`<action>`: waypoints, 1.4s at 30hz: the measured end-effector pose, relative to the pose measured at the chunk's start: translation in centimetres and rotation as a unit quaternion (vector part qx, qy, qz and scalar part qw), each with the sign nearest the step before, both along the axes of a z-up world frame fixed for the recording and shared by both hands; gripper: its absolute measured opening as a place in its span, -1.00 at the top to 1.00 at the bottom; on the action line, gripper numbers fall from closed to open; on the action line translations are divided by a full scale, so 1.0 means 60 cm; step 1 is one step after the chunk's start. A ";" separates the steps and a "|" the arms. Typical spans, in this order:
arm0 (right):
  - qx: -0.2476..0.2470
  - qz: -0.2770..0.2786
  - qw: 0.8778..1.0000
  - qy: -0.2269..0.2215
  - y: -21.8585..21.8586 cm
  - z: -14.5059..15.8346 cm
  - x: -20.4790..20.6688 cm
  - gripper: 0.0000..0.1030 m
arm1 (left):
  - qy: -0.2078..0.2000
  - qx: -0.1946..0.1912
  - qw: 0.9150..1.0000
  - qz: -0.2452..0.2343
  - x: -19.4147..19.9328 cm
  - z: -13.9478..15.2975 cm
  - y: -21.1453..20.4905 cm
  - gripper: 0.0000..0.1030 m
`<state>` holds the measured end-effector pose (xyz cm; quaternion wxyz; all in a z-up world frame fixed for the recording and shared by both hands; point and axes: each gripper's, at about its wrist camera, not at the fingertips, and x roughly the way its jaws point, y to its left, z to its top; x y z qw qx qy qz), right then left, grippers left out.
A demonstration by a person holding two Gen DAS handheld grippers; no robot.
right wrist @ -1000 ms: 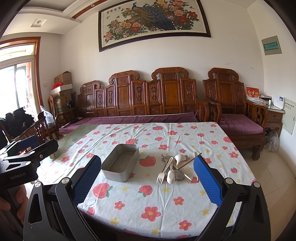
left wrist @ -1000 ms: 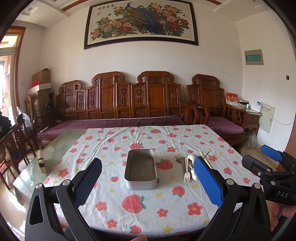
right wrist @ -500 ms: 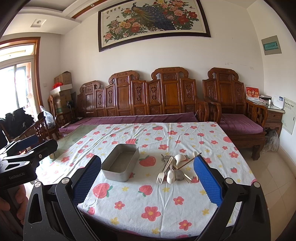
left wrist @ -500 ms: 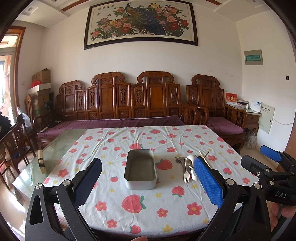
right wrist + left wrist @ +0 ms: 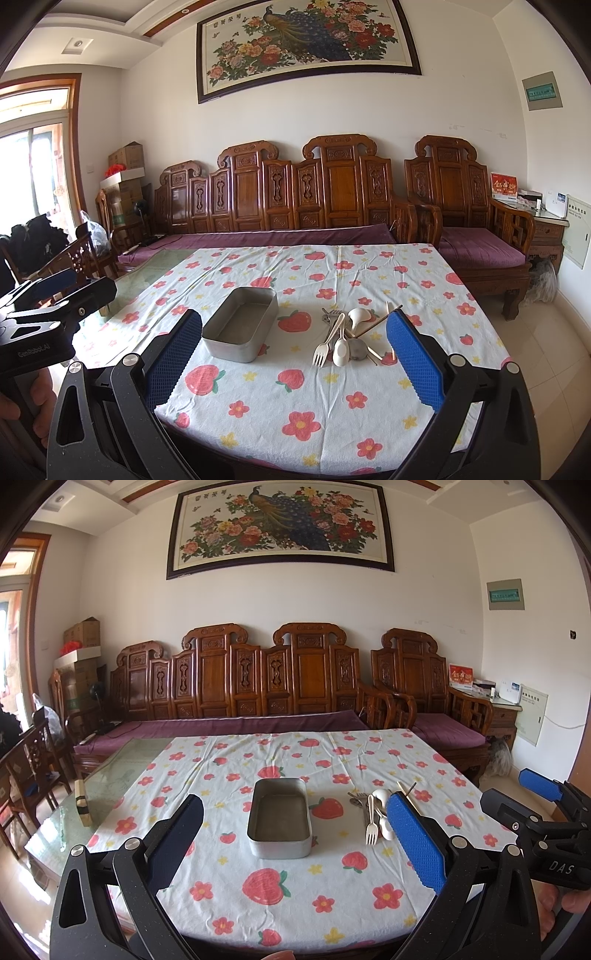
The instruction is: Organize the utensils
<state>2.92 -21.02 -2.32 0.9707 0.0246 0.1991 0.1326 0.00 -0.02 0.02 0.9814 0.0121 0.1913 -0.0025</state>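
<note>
Small wooden block point(image 5: 82, 802): stood upright on the bare glass near the tabletop's left edge, off the cloth.
Left gripper point(image 5: 295, 830): held above the near edge of the tabletop, its blue-padded fingers point(image 5: 417, 843) spread wide apart, nothing held between them.
Tablecloth point(image 5: 280, 893): white, printed with strawberries and flowers, spread over most of the tabletop; the far-left corner is left as uncovered glass.
Metal tray point(image 5: 279, 822): an open rectangular tin, set near the middle of the cloth with a short side toward the near edge; nothing is seen inside it.
Utensils point(image 5: 345, 338): heaped in a loose pile on the cloth, to the right of the tray and apart from it. A pale fork point(image 5: 327, 343), a pale spoon point(image 5: 340, 349), a white ladle-shaped spoon point(image 5: 357, 317) and thin chopsticks point(image 5: 376, 321) are made out, overlapping one another.
Right gripper point(image 5: 293, 356): held over the near edge, jaws spread wide, nothing gripped; the utensil pile is framed between its fingers.
Carved wooden bench point(image 5: 314, 195): ranged along the far wall behind the table.
</note>
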 end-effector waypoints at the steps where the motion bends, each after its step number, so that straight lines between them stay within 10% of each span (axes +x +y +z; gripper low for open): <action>1: 0.000 0.000 1.000 0.000 0.000 0.000 0.000 -0.95 | 0.000 0.000 1.000 0.000 0.000 0.000 0.000 -0.88; 42: -0.049 0.030 0.995 0.077 -0.002 -0.098 0.126 -0.79 | 0.106 0.003 0.993 -0.044 0.124 -0.097 0.002 -0.88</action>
